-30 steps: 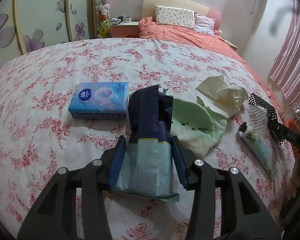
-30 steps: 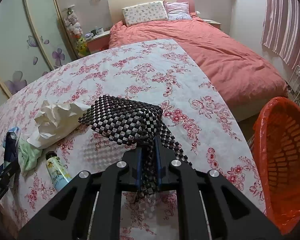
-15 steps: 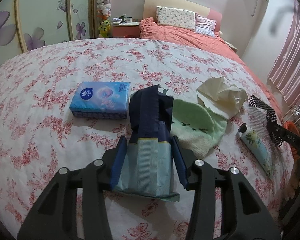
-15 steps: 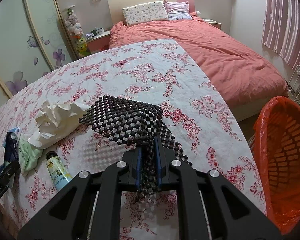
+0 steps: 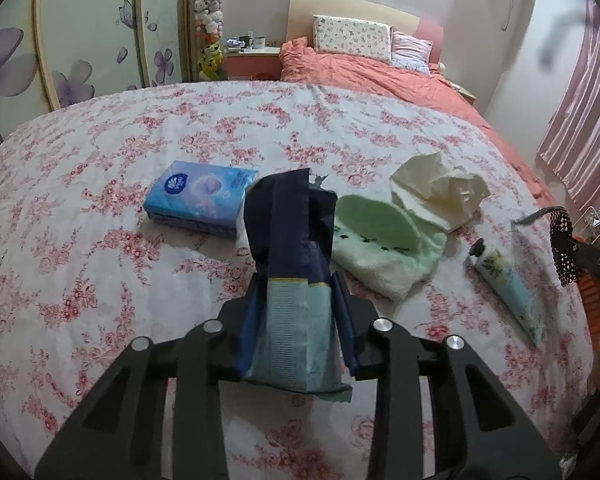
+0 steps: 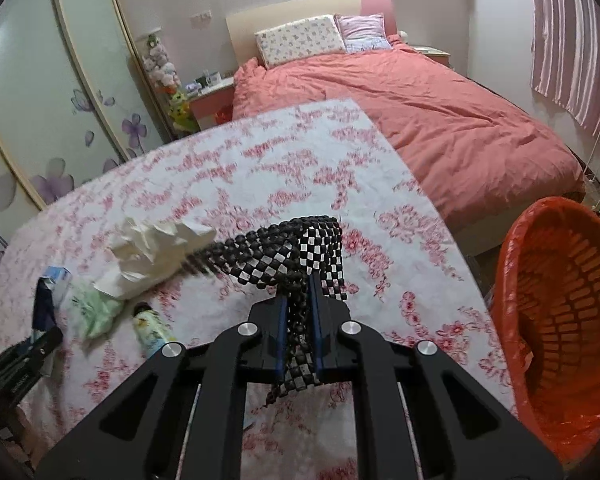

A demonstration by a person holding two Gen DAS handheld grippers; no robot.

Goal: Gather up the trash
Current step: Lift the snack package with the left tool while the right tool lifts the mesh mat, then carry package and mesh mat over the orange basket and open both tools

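right wrist view: the right gripper (image 6: 299,328) is clamped tight on a black-and-white checkered mesh piece (image 6: 300,248), its blue pads pinching a narrow bunch; the rest of the mesh fans forward and to the left beyond the fingertips, lifted off the floral sheet (image 6: 260,184), a loose tail hanging below the jaws. the orange-lined basket (image 6: 560,312) stands to the right of this gripper, beside the bed edge, its mouth open toward the tool; judged as the drop point, it lies nearer the right hand than the left. crumpled tissue (image 6: 156,248) lies ahead-left, just past the mesh edge.

left wrist view: the left gripper (image 5: 296,312) has its jaws closing on a dark blue and pale blue wrapper (image 5: 288,264), whose long axis runs straight forward along the fingers; the pads appear to touch its sides. beyond the tips, to the left, a blue tissue pack (image 5: 202,200); to the right, a green cloth (image 5: 380,248), and farther right a tube (image 5: 508,284).
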